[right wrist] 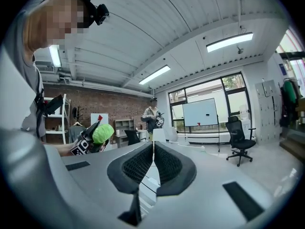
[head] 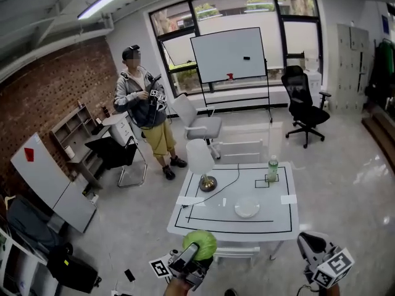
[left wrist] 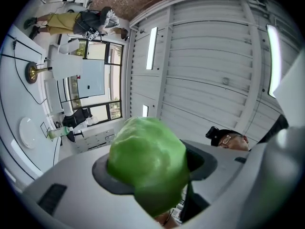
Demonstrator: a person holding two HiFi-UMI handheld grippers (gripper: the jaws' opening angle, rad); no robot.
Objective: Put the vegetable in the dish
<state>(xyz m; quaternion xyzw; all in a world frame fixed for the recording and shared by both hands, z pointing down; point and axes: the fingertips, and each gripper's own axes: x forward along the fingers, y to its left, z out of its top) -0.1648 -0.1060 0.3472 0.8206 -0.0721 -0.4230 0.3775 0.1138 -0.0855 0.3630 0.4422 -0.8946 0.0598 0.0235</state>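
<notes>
A round, light green vegetable (head: pixel 201 240) is clamped in my left gripper (head: pixel 192 253), raised in front of the near edge of the white table (head: pixel 285 222). In the left gripper view the vegetable (left wrist: pixel 145 154) fills the space between the jaws. The white dish (head: pixel 247 207) lies on the table's near middle, beyond and to the right of the vegetable; it also shows small in the left gripper view (left wrist: pixel 26 133). My right gripper (head: pixel 310 243) hangs off the table's near right corner, its pads (right wrist: pixel 164 163) pressed together with nothing between them. From there I see the vegetable (right wrist: pixel 103 133) at left.
On the table stand a lamp with a white shade (head: pixel 202 164) and a green-capped bottle (head: pixel 272 168); a black cable crosses the top. A person (head: pixel 147 106) stands at back left. A white chair (head: pixel 199 126), a black office chair (head: pixel 305 106) and a whiteboard (head: pixel 229 54) are behind.
</notes>
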